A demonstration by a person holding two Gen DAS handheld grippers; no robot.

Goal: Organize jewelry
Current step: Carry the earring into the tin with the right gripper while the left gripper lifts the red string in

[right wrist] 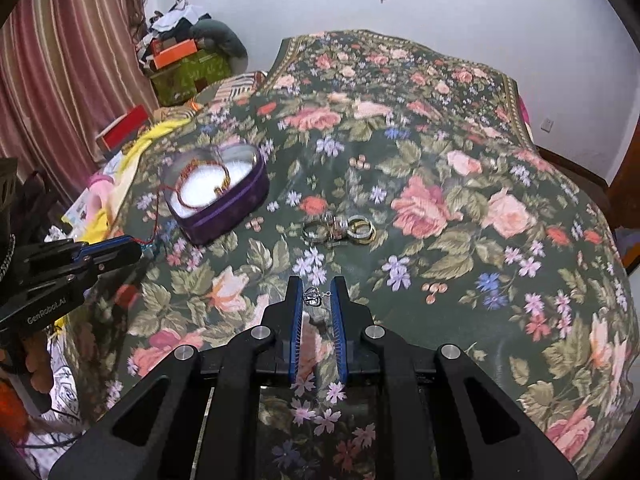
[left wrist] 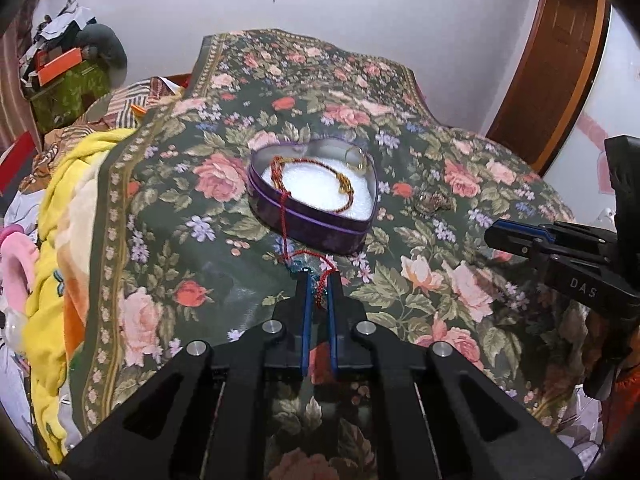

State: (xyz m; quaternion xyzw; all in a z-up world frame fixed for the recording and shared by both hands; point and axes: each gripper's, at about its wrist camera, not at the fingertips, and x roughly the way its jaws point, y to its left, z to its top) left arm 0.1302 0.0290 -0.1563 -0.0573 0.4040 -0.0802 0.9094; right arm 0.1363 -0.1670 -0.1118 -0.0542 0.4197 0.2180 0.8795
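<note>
Pinching red necklace (left wrist: 320, 292) tail in my left gripper (left wrist: 319, 280), strand running up-frame over the heart tin (left wrist: 304, 232) rim at centre; right gripper (right wrist: 317, 294) narrowly clamps a small silver charm (right wrist: 313, 296).

On the bed cover (right wrist: 440, 128) the heart-shaped tin (right wrist: 224, 216) sits at about ten o'clock from the right gripper (right wrist: 317, 294) — a necklace (left wrist: 286, 200) lies in it and trails over its near wall. The cluster of rings (right wrist: 340, 230) lies at twelve o'clock, right of the tin — well apart
</note>
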